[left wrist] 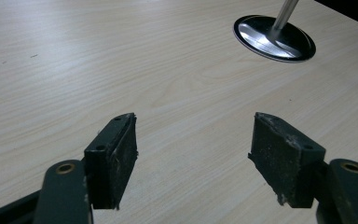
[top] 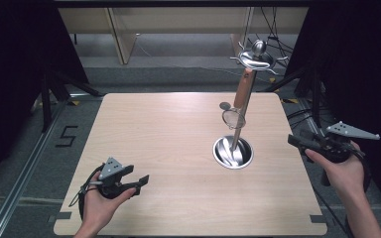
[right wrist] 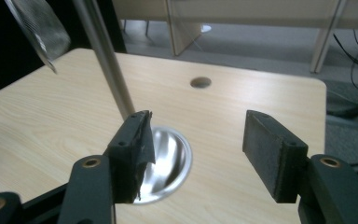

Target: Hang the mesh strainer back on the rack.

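Utensil stand (top: 239, 115) sits right of centre in the high view: round steel base (top: 233, 152) on the tabletop (top: 168, 148), slim pole rising to a hook crown (top: 256, 58) at the upper right. A small mesh strainer with a brown handle (top: 243, 89) hangs from the crown, its bowl (top: 232, 118) beside the pole about halfway down. Right gripper (top: 297, 142) at the right edge of the frame, just off the tabletop, jaws released and holding nothing; in the right gripper view the pole (right wrist: 105, 56) and base (right wrist: 168, 161) lie close ahead, the strainer's mesh at the upper left. Left gripper (top: 138, 182) at lower left, well apart from the stand, jaws released, bare tabletop between them in the left gripper view. Judgement: the hanging looks done; if the strainer is to come off, nothing of that has begun.
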